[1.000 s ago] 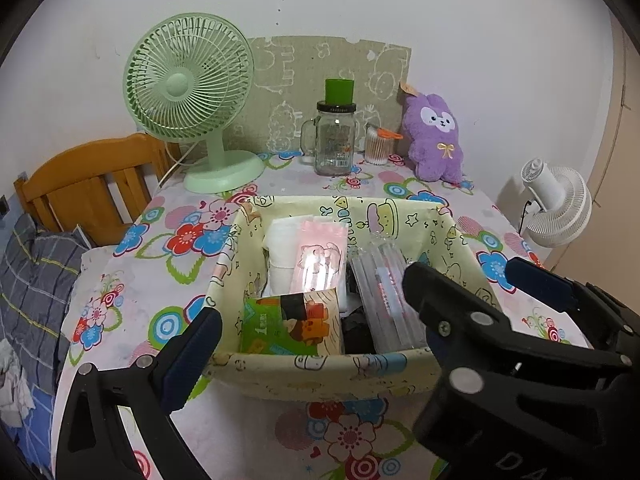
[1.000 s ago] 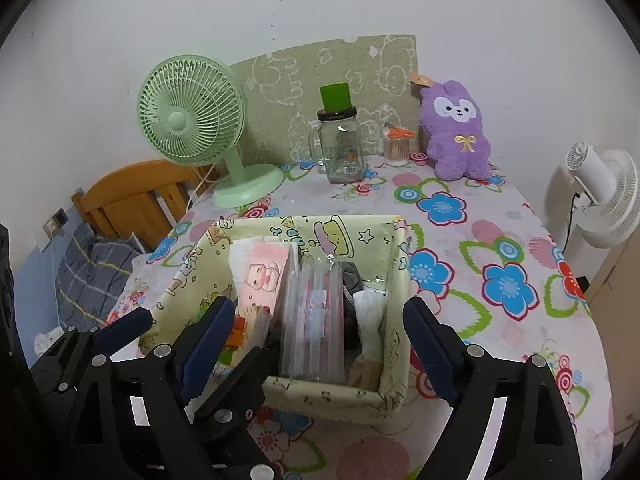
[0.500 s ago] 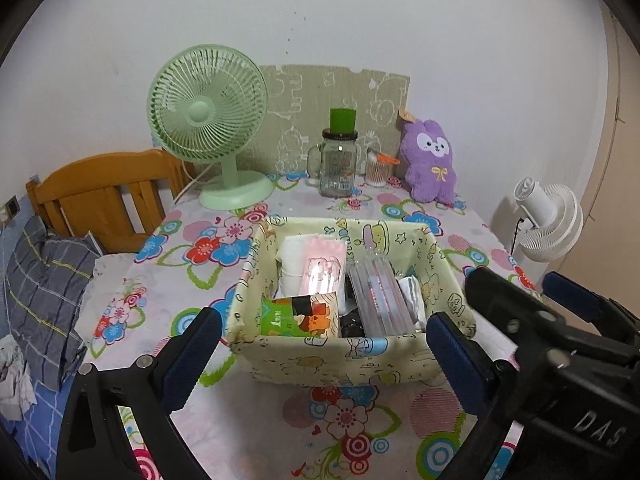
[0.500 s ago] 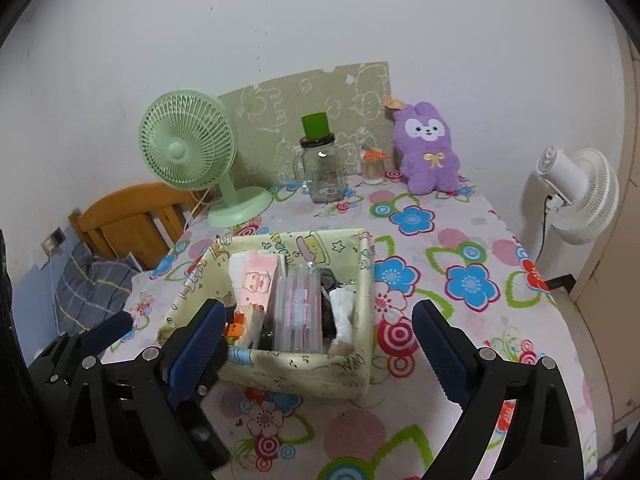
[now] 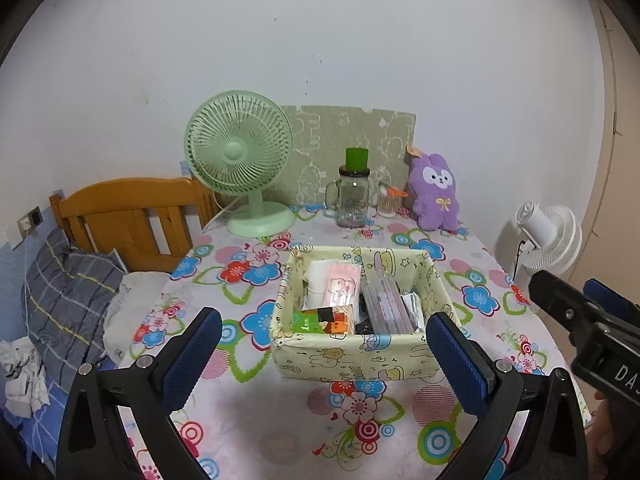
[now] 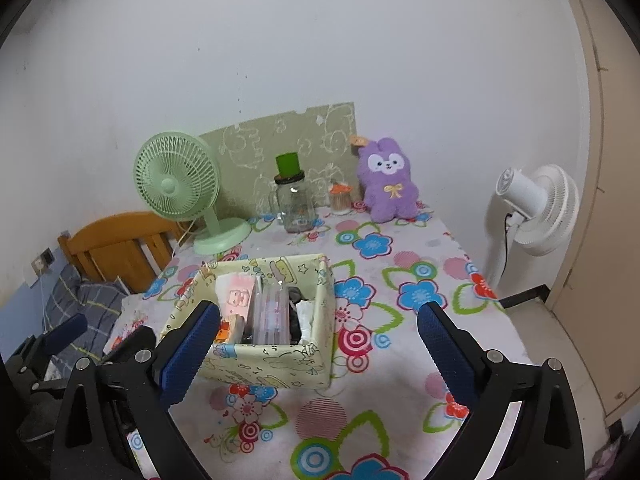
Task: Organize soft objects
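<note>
Soft packets sit packed in the yellow fabric basket (image 5: pixel 352 354) at the centre of my left wrist view: a pink tissue pack (image 5: pixel 339 289) leaning toward its far left, a green and orange pouch (image 5: pixel 325 322) in its near left corner, and clear wrapped packs (image 5: pixel 387 307) to the right of them. What lies dark between those packs I cannot make out. My left gripper (image 5: pixel 323 354) hangs with its blue pads wide apart and nothing between them, low in the frame, short of the basket. My right gripper (image 6: pixel 318 344) is likewise spread wide and holds nothing; its left finger (image 6: pixel 191 350) covers the basket's near left corner in the right wrist view. The basket rests on a flowered tablecloth (image 5: pixel 280 420). Along the wall at the top of the table stand a green desk fan (image 5: pixel 240 160), a glass jar with a green lid (image 5: pixel 353 194), a small orange-topped container (image 5: pixel 387 202) and a purple plush rabbit (image 5: pixel 436 194), all well apart from the basket. A white floor fan (image 6: pixel 536 208) stands at the right edge, a wooden chair (image 5: pixel 132 216) and grey plaid bedding (image 5: pixel 68 292) at the left.
</note>
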Motion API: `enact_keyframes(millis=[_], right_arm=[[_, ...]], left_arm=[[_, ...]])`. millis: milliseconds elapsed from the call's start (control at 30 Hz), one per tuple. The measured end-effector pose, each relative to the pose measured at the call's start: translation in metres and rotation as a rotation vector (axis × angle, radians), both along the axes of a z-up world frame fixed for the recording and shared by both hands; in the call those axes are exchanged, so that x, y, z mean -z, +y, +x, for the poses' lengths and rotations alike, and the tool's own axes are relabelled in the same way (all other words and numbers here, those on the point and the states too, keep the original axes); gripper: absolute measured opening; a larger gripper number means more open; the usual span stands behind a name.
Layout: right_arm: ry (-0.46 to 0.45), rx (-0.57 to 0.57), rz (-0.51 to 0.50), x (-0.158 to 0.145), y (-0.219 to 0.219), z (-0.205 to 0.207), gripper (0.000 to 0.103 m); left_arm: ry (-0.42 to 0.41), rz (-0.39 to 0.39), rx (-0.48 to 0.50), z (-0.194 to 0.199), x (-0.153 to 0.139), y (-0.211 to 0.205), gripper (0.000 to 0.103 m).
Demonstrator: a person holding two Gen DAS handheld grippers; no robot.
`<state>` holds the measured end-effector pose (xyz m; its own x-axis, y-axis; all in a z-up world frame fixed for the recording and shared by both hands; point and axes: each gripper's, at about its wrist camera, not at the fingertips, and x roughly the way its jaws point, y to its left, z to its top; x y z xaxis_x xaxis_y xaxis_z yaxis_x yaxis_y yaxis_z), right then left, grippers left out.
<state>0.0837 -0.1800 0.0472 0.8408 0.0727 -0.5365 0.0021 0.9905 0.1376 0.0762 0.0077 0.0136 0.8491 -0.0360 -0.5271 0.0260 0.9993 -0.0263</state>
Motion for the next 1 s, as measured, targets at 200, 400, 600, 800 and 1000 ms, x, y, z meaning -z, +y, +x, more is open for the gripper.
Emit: enact_keyframes(millis=[200,400,600,800,1000], right_arm=[[-0.043,0.009,-0.017,-0.013,-0.003,-0.025,0.101],[-0.078,0.008,-0.035,-0.022,-0.003,-0.047,0.103],[-0.092,0.011,-0.032,-0.024,-0.003,-0.061,0.103],[-0.092,0.007,-0.041,-0.025,0.0,-0.063,0.103],[-0.09,0.002,-0.038,-0.025,0.001,-0.064,0.103]], left_arm=[[-0.032,0.007,0.011,-0.023,-0.01,-0.002,0.103],[-0.075,0.003,0.011,-0.046,-0.019,-0.001,0.103],[-0.091,-0.003,0.006,-0.055,-0.021,0.001,0.103],[-0.098,-0.012,-0.001,-0.058,-0.021,0.005,0.103],[-0.1,-0.011,-0.005,-0.06,-0.022,0.006,0.103]])
